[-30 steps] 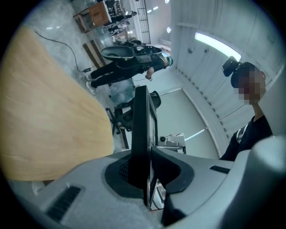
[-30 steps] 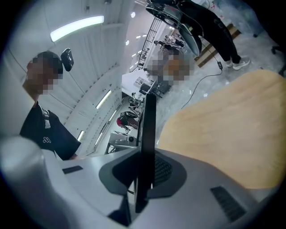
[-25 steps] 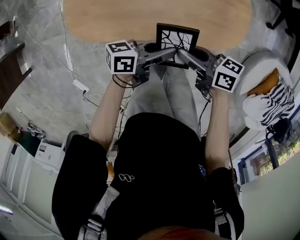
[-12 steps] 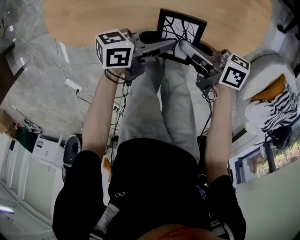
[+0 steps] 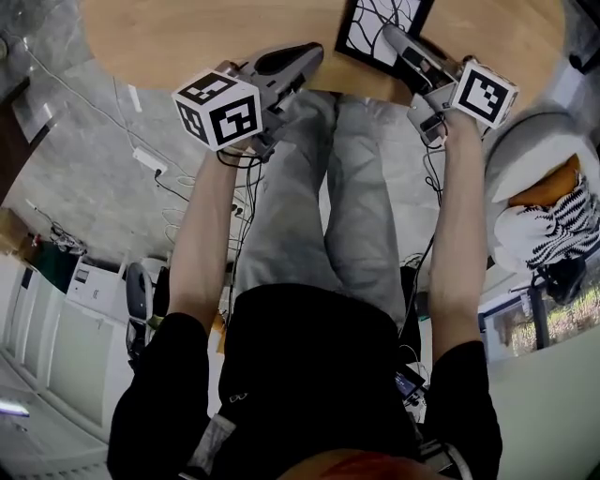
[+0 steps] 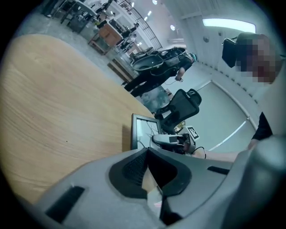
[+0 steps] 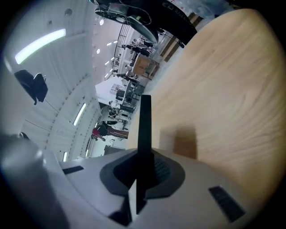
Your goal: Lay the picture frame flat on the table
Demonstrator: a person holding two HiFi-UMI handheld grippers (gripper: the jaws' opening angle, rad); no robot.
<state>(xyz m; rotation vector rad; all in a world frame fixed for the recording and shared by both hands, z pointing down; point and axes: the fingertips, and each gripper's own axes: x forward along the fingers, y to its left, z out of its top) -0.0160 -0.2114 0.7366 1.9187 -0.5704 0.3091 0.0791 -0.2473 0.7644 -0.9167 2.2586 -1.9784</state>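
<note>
The picture frame (image 5: 371, 24), black-edged with black branching lines on white, stands tilted near the front edge of the round wooden table (image 5: 187, 37). My right gripper (image 5: 390, 36) holds its lower right side. In the right gripper view the frame's thin black edge (image 7: 145, 120) runs up from between the jaws (image 7: 144, 154), which are closing on it. My left gripper (image 5: 316, 50) hangs to the frame's left, apart from it, shut with nothing in it. The left gripper view shows its tips (image 6: 147, 150) together, with the frame (image 6: 140, 132) and the right gripper (image 6: 157, 139) beyond.
A white armchair (image 5: 525, 141) with a striped cushion (image 5: 553, 225) stands at the right. Cables and a power strip (image 5: 150, 159) lie on the grey floor at the left. A black office chair (image 6: 185, 103) stands beyond the table. The person's legs (image 5: 319, 206) reach under the table edge.
The left gripper has let go of the frame, drawn away to the left and shut. The right gripper has carried the frame farther over the table.
</note>
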